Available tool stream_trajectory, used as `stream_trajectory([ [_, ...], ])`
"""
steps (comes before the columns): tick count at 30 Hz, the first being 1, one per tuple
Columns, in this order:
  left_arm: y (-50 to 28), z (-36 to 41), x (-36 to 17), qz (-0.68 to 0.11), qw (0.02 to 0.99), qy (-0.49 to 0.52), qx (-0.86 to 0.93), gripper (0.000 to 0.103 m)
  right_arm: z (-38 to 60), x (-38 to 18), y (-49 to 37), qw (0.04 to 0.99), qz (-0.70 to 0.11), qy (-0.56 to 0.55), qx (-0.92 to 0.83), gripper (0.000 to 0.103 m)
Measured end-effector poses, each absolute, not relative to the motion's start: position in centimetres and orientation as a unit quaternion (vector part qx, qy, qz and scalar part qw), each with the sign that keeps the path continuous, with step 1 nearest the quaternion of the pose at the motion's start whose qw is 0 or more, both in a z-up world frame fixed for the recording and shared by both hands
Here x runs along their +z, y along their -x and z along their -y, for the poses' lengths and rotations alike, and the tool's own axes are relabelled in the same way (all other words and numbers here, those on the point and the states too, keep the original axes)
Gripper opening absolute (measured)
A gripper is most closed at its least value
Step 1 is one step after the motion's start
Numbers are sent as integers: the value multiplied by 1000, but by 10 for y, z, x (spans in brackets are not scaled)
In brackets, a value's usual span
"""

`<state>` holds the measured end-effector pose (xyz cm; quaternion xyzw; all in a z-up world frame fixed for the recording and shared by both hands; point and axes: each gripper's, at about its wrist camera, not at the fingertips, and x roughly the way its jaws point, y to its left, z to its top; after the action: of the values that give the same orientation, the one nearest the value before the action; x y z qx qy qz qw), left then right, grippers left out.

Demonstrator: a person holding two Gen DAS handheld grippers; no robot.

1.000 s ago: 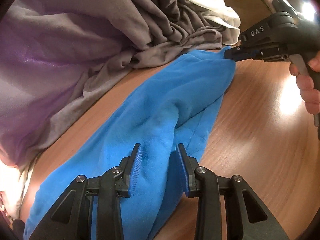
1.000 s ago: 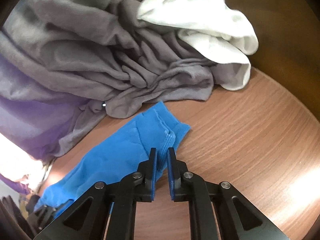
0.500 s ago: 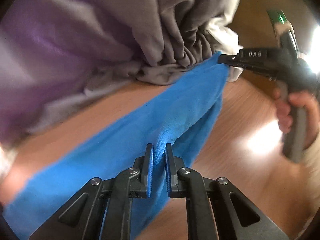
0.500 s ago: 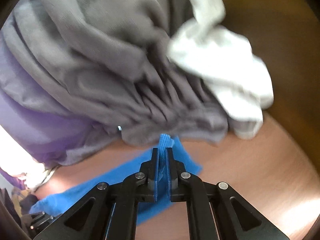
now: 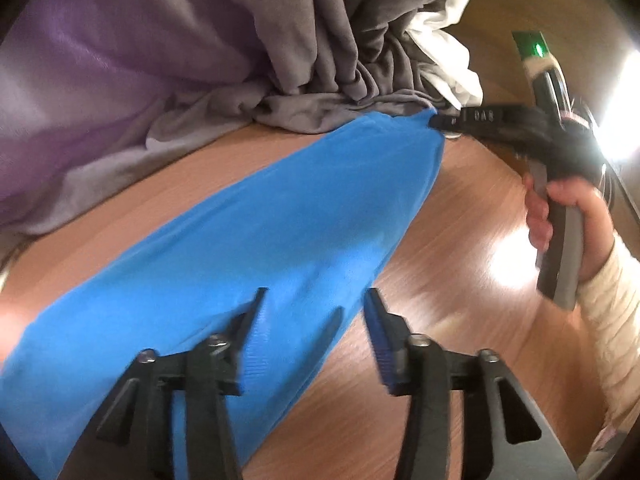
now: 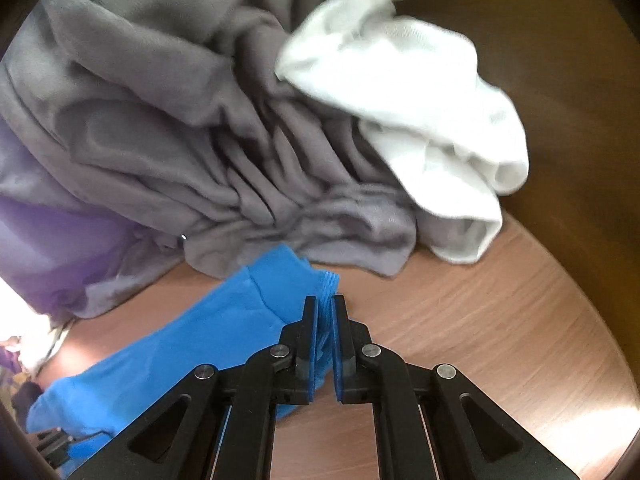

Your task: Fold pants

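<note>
The right gripper (image 6: 325, 320) pinches only a corner of the pants (image 5: 248, 248) while the left gripper (image 5: 316, 312) is spread, so a pull may slip the corner free or drag the pants into the grey pile (image 6: 180, 128).

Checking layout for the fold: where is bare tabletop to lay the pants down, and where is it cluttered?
Bare wooden table lies right of the blue pants, below the white cloth. A narrower bare strip runs between the pants and the grey garment pile. That pile and the purple fabric crowd the far and left side.
</note>
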<state>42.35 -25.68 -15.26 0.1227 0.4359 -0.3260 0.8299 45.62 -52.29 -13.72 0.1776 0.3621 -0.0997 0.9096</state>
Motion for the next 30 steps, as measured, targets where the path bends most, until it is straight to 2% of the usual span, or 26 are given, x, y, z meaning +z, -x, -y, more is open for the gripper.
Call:
stream_trajectory([
  [9,-406,238,-152,-442,836,-140,-292,51,519,-152,-466,894,-401,-129,-152,7],
  [15,-406,224,-172,-481,823,-122,-277,51,508,-154,-471,893,-409,-91,-165,7],
  [20,-397,224,-173,-474,819,-146,-287,57,501,-154,-468,897,-402,-75,-167,10],
  [21,-395,224,-173,-476,818,-147,-288,57,500,-155,-467,898,-399,-78,-166,15],
  [24,-387,223,-173,-473,817,-153,-294,58,499,-149,-455,903,-384,-93,-168,48],
  [30,-383,225,-171,-466,818,-164,-296,58,484,-153,-450,908,-386,-98,-128,50],
])
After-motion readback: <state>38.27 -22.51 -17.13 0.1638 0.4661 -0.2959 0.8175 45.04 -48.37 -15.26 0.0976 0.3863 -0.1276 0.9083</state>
